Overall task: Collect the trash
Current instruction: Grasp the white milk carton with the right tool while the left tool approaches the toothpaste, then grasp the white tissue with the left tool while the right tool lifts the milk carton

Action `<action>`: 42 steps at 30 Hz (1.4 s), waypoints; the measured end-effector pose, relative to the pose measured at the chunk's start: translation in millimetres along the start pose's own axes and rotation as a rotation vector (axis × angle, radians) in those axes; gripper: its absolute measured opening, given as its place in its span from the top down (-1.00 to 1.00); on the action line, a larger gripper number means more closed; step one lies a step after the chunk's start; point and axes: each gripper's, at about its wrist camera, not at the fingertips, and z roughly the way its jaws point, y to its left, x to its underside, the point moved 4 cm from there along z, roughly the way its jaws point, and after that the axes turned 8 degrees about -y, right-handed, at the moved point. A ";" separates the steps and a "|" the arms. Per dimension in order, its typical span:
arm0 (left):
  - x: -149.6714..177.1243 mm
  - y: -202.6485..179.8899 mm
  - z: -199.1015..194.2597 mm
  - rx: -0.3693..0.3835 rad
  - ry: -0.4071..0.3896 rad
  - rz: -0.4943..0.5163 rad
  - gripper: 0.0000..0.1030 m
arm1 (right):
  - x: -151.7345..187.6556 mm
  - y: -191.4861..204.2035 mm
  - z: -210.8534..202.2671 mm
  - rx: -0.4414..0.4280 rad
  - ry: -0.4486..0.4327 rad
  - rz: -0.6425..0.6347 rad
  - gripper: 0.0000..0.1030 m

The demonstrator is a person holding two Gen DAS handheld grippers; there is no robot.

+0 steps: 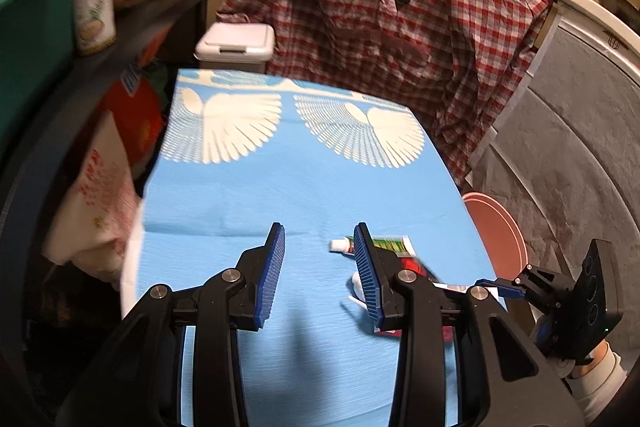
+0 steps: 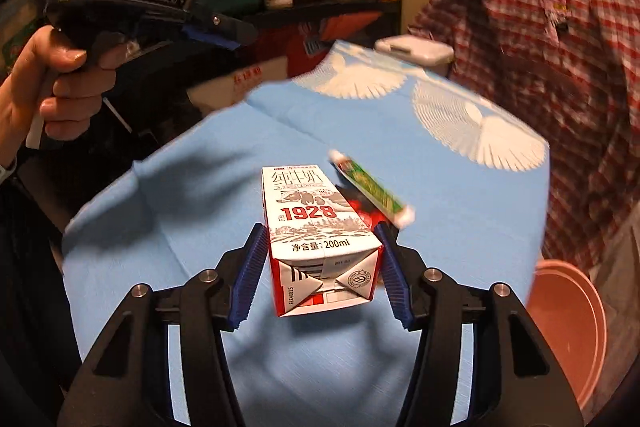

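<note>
A white and red 200 ml milk carton (image 2: 316, 239) lies on the blue patterned cloth (image 2: 460, 195) between the fingers of my right gripper (image 2: 322, 239); the jaws stand on either side of it, about touching. A green toothpaste tube (image 2: 370, 187) lies just beyond it, also seen in the left wrist view (image 1: 384, 245). A red wrapper (image 2: 366, 213) shows behind the carton. My left gripper (image 1: 320, 239) is open and empty above the cloth, left of the tube. The right gripper (image 1: 500, 285) shows at the table's right edge.
A pink basin (image 2: 568, 323) sits below the table's right edge, also in the left view (image 1: 496, 239). A white lidded bin (image 1: 236, 45) stands beyond the far edge. A plaid shirt (image 1: 400, 15) hangs behind. Cluttered shelves (image 1: 100, 7) stand at left.
</note>
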 end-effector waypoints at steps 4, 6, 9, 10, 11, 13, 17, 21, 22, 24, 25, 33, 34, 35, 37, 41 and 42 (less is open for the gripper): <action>9.5 -11.2 21.7 0.021 0.059 -0.003 0.30 | 22.0 -4.0 4.5 -0.004 0.103 -0.035 -0.08; 13.8 -17.1 31.5 0.030 0.083 0.004 0.31 | 27.2 -2.0 5.5 0.004 0.118 -0.051 -0.15; 22.0 -25.9 47.3 0.054 0.127 0.005 0.42 | 25.2 1.1 7.5 0.005 0.110 -0.058 -0.36; 23.2 -26.9 50.3 0.055 0.133 0.006 0.42 | 23.9 1.3 8.8 0.005 0.106 -0.055 -0.37; 25.1 -29.1 55.5 0.057 0.142 0.009 0.44 | 21.4 1.4 10.7 0.002 0.100 -0.049 -0.37; 28.7 -31.9 65.8 0.070 0.165 0.010 0.45 | 19.4 1.6 13.5 0.002 0.094 -0.042 -0.38; 36.7 -33.3 84.0 0.098 0.218 0.012 0.45 | 17.8 2.0 22.4 -0.007 0.096 -0.043 -0.38; 49.4 -35.0 103.8 0.141 0.281 -0.002 0.45 | 18.6 3.0 29.3 -0.013 0.107 -0.051 -0.38; 51.8 -35.9 107.8 0.142 0.292 0.001 0.45 | 19.0 2.5 30.6 -0.013 0.110 -0.053 -0.36; 56.9 -37.8 114.7 0.154 0.315 0.004 0.45 | 19.3 0.8 31.8 -0.010 0.112 -0.050 -0.26; 59.7 -39.4 118.1 0.160 0.327 0.008 0.45 | 19.5 -0.4 31.7 -0.011 0.112 -0.045 -0.21; 66.1 -39.0 123.3 0.127 0.344 0.049 0.87 | 15.6 -5.1 24.7 -0.015 0.087 -0.031 0.03; 63.6 -38.1 120.7 0.123 0.333 0.048 0.88 | 14.3 -6.1 23.1 -0.010 0.080 -0.027 0.04; 60.9 -37.4 118.2 0.118 0.323 0.046 0.88 | 12.6 -7.3 20.5 -0.004 0.072 -0.021 0.05; 55.6 -34.9 112.3 0.109 0.301 0.038 0.88 | 10.3 -9.7 16.1 0.005 0.060 -0.011 0.05; 48.0 -29.3 98.9 0.085 0.259 0.020 0.88 | 6.4 -12.2 6.1 0.026 0.033 0.004 0.05; 46.4 -28.5 95.7 0.078 0.249 0.018 0.88 | 5.3 -12.3 3.2 0.034 0.025 0.005 0.05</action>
